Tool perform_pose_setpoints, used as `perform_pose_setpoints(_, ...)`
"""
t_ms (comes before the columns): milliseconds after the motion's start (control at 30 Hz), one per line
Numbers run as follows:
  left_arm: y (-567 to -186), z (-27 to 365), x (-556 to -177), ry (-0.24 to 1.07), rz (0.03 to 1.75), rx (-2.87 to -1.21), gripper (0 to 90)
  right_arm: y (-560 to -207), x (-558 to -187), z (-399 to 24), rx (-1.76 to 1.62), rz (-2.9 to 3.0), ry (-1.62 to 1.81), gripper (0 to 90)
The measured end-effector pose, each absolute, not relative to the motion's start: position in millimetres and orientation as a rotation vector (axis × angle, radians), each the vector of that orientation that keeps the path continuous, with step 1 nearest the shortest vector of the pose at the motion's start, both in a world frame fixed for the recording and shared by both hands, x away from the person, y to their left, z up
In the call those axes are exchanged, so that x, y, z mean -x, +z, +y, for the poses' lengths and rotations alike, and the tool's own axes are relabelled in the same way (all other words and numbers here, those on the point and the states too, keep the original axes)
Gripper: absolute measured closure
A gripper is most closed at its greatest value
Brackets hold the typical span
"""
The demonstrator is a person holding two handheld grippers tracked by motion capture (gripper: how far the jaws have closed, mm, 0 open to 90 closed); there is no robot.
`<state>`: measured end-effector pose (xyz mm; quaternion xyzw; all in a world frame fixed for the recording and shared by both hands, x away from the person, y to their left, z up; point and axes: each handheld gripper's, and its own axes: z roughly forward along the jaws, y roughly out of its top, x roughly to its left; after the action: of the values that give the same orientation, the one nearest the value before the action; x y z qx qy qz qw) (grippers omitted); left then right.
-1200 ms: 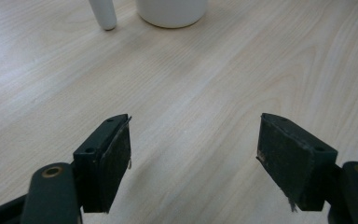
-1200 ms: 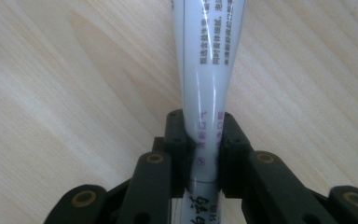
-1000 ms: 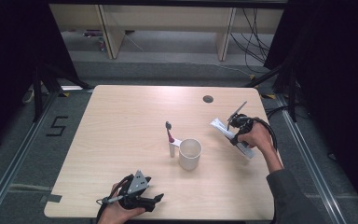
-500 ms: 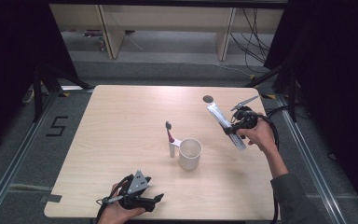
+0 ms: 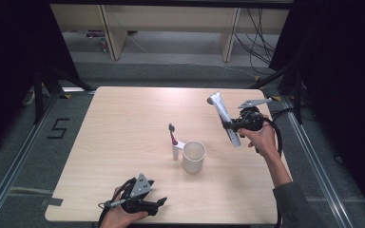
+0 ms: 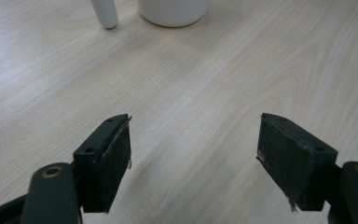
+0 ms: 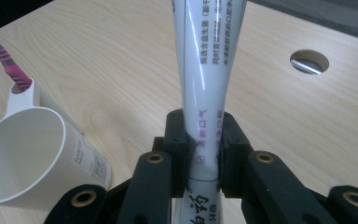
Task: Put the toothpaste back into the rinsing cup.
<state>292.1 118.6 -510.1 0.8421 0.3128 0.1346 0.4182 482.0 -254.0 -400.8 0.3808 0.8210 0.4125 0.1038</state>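
Black fingers (image 7: pixel 227 140) of the right gripper (image 5: pixel 230 124) clamp a white printed toothpaste tube (image 5: pixel 224 118) at frame right, while the left gripper (image 5: pixel 158 205), bottom centre, gapes empty

Pale wooden table (image 5: pixel 123 142) on grey floor (image 5: pixel 171 71), black curtains (image 5: pixel 9 57) at both sides.
A round hole (image 7: pixel 309 61) pierces the tabletop. A black "5" (image 5: pixel 58 128) marks the floor at left; cables (image 5: pixel 259 42) hang beyond, beside wooden furniture legs (image 5: pixel 111 33).

Top edge of left gripper view cutting off white cup (image 6: pixel 173 11) and white holder (image 6: pixel 104 13). Toothpaste tube (image 7: pixel 208 70) running past top edge in right gripper view, cap unseen there. Tube print too small to read.
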Motion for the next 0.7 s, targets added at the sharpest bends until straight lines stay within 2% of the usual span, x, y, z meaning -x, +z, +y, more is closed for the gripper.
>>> perform_pose_setpoints(700,-510,120,-292,0.341,0.788,-2.113,25.3,-384,-460,-221,-0.949,2.211,1.570,77.4)
